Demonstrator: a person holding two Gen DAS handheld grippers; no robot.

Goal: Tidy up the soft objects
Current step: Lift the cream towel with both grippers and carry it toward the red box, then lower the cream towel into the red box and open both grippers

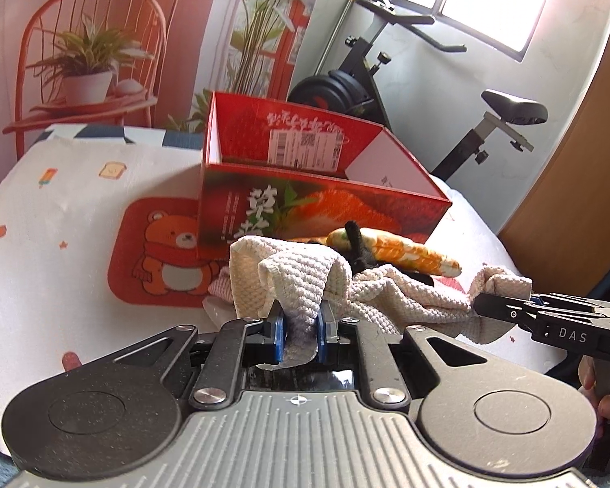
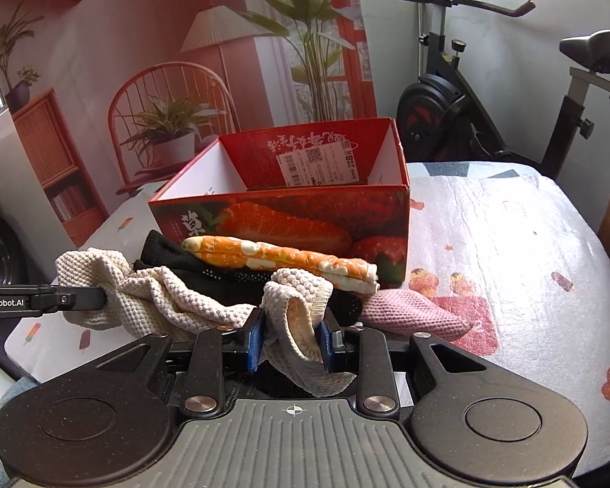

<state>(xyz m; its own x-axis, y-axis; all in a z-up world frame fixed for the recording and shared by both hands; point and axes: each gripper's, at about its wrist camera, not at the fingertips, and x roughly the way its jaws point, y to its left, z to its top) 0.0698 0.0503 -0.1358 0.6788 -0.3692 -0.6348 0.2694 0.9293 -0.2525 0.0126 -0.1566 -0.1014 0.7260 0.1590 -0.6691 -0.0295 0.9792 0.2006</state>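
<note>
A: So, what carries everything?

B: A padded surface under a white printed cover (image 2: pixel 508 236) with ice lollies, toast and a bear in a red scarf (image 1: pixel 166 252). I cannot tell whether it is a bed or a counter. On the far left a backdrop shows a wire chair with a potted plant (image 1: pixel 87 65); on the far right stands an exercise bike (image 2: pixel 484 93) under a bright window.

A: And the soft things?

B: A cream waffle-knit cloth (image 1: pixel 305 280) is stretched left to right in the near middle. The left gripper (image 1: pixel 301 325) is clamped on one bunched end between its blue pads; the right gripper (image 2: pixel 290 337) pinches the other end the same way. Behind the cloth lie a black knit piece (image 2: pixel 171 254) and a rolled orange floral cloth (image 2: pixel 280 258), just in front of a red strawberry-printed cardboard box (image 2: pixel 305 211), open at the top.

A: Does one view add anything?

B: The right wrist view shows a pink waffle-knit cloth (image 2: pixel 410 311) lying flat at the right, which the left wrist view barely shows. The left wrist view alone shows the bear.
</note>
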